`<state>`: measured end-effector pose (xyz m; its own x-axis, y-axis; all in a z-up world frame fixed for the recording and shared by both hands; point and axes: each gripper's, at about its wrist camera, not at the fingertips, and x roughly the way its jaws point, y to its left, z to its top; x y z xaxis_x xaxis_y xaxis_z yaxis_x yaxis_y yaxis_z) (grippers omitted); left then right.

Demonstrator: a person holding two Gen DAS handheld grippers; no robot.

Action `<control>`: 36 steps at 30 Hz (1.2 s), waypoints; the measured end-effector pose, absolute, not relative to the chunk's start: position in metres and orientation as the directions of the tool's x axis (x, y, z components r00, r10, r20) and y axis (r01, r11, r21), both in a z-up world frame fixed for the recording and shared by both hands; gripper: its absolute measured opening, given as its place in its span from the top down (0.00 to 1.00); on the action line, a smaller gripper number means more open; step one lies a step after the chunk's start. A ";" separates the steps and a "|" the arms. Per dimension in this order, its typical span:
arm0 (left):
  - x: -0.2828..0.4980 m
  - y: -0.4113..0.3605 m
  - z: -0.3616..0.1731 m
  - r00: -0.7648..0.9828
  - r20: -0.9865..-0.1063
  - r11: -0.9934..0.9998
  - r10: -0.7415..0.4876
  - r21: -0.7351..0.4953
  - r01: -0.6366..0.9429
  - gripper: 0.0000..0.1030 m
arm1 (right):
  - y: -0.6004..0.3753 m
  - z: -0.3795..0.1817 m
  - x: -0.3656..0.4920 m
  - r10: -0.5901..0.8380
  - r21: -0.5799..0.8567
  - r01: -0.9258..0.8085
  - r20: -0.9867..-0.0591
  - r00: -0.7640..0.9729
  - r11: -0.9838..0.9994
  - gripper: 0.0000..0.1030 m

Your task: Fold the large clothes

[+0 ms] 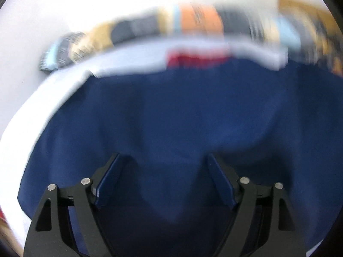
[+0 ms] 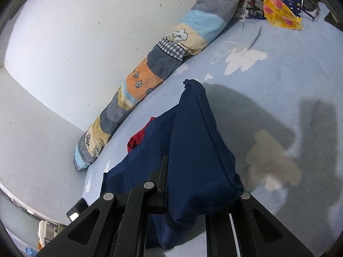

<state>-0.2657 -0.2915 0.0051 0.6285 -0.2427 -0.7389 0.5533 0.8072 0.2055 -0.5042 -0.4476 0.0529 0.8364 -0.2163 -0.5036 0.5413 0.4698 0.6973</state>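
Pinching a fold of the navy garment (image 2: 193, 150), my right tool (image 2: 169, 171) has its jaws drawn almost together on the cloth, which drapes over the right finger and hides it. From the grip a stitched hem climbs to a bunched corner held up off the bed (image 2: 278, 68). The rest of the cloth falls away to the left and below the tool, onto the pale blue sheet.

My left tool (image 1: 163, 171) stands wide and holds nothing, its two blue pads (image 1: 109, 180) apart above the same garment, which spreads beneath and ahead of them in broad soft creases (the picture here is smeared, so I cannot tell whether the tips touch the cloth).

Beyond the navy cloth a bit of red fabric (image 2: 139, 138) shows at its far edge. Further still, a long patchwork bolster (image 2: 150, 72) of grey, orange, cream and light blue lies along the wall (image 2: 85, 32), and a heap of yellow and dark patterned cloth (image 2: 278, 10) sits at the far end of the bed.
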 end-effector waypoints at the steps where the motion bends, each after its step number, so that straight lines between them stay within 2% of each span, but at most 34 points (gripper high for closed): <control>1: -0.267 -0.292 0.009 0.639 -0.727 0.796 -0.253 0.218 0.564 0.21 | -0.446 0.054 -0.504 -0.219 0.691 0.542 -0.503 0.836 0.478 0.89; 6: -0.262 -0.261 0.055 0.608 -0.706 0.821 -0.364 0.066 0.568 0.21 | -0.441 0.059 -0.503 -0.221 0.684 0.534 -0.495 0.840 0.497 0.89; 12: -0.223 -0.196 0.112 0.658 -0.662 0.857 -0.359 0.045 0.513 0.20 | -0.432 0.067 -0.500 -0.230 0.639 0.540 -0.506 0.831 0.548 0.89; 17: -0.195 -0.165 0.087 0.584 -0.737 0.875 -0.340 -0.020 0.484 0.20 | -0.419 0.082 -0.486 -0.244 0.605 0.559 -0.524 0.816 0.567 0.89; 24: -0.173 -0.097 0.121 0.677 -0.646 0.912 -0.353 -0.077 0.402 0.20 | -0.371 0.121 -0.440 -0.249 0.511 0.564 -0.558 0.792 0.649 0.89; 29: -0.146 -0.033 0.124 0.696 -0.637 0.939 -0.331 -0.147 0.311 0.20 | -0.298 0.143 -0.371 -0.226 0.394 0.510 -0.578 0.784 0.765 0.89; 33: -0.135 -0.001 0.120 0.706 -0.646 0.955 -0.290 -0.143 0.261 0.20 | -0.212 0.117 -0.298 -0.185 0.260 0.418 -0.614 0.767 0.871 0.89; 36: -0.127 0.015 0.113 0.690 -0.664 0.956 -0.288 -0.165 0.241 0.20 | -0.145 0.068 -0.241 -0.142 0.157 0.324 -0.668 0.731 0.933 0.89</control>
